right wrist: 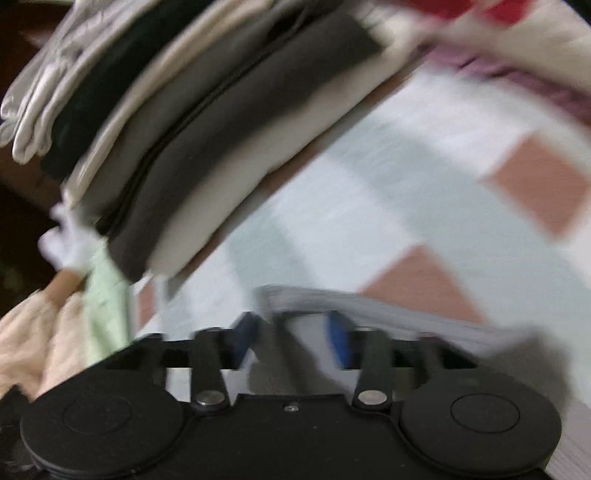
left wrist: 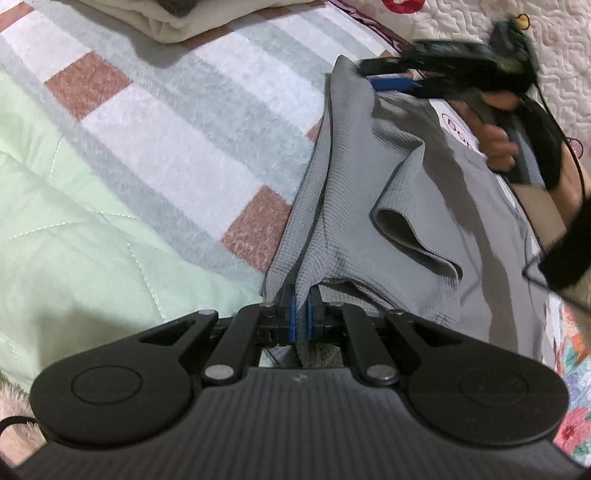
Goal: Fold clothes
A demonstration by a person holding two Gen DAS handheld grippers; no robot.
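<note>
A grey waffle-knit garment lies bunched on the checked blanket, with a folded flap near its middle. My left gripper is shut on the garment's near edge, fabric pinched between the blue pads. My right gripper shows in the left wrist view at the garment's far end, held in a hand. In the blurred right wrist view the right gripper is open, its blue pads apart over the garment's grey edge.
A stack of folded clothes sits at the blanket's far side, also visible in the left wrist view. A pale green quilt lies to the left. A white quilted cover and floral fabric lie to the right.
</note>
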